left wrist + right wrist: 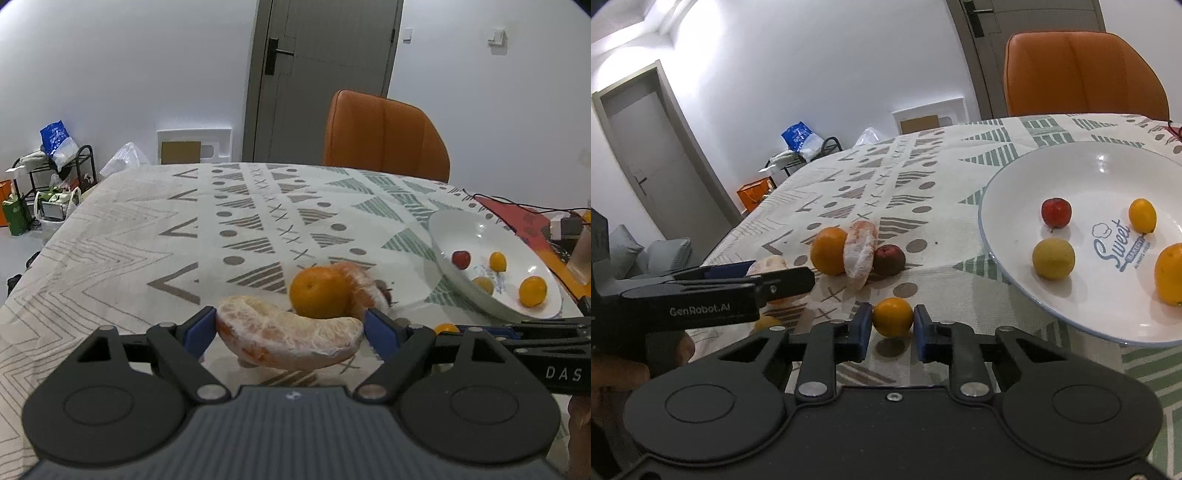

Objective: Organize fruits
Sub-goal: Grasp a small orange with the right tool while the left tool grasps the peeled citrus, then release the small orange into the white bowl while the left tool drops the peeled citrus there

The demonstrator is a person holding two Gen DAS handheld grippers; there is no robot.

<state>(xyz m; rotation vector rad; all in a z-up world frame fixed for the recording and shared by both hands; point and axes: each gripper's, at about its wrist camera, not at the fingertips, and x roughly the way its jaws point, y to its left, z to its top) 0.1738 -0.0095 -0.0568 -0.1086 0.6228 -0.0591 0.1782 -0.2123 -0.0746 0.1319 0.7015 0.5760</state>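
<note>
My left gripper is shut on a peeled orange piece, held just above the patterned tablecloth. Beyond it lie a whole orange and another peeled piece. My right gripper is shut on a small orange fruit, lifted slightly off the cloth. In the right wrist view the whole orange, the peeled piece and a dark red fruit sit together. The white plate holds a red fruit, a yellow fruit and two orange ones.
An orange chair stands behind the table's far edge. The plate shows at the right in the left wrist view, with a red mat, cables and a glass beyond it. The left gripper's body reaches in from the left.
</note>
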